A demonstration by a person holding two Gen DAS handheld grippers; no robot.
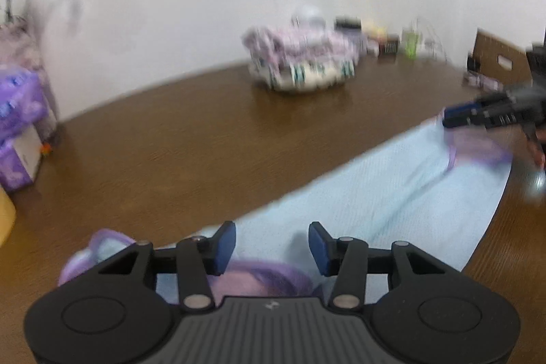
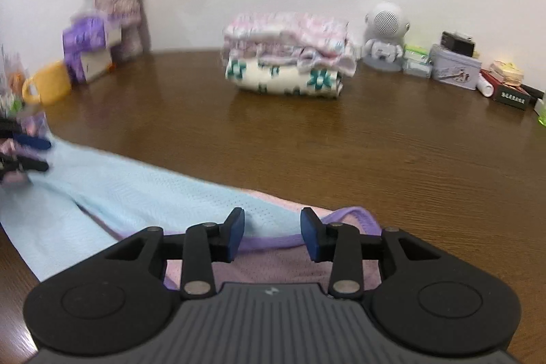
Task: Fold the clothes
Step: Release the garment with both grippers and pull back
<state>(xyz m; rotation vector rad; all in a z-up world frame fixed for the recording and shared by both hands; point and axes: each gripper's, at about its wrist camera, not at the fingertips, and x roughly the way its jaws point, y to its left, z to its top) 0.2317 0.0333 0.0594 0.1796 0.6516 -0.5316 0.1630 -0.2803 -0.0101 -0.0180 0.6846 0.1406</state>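
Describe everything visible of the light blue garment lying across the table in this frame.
The light blue garment lies spread flat along the near part of the brown table. Its fabric looks like a fine perforated mesh, with purple trim edging an opening and a pinkish inner layer showing there. A long crease or seam runs along it. The right tongs hover open over the trimmed end; the left tongs hover open over the other end, where purple trim also shows.

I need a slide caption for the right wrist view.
Open right tool above a light blue garment with purple trim on the brown wooden table.
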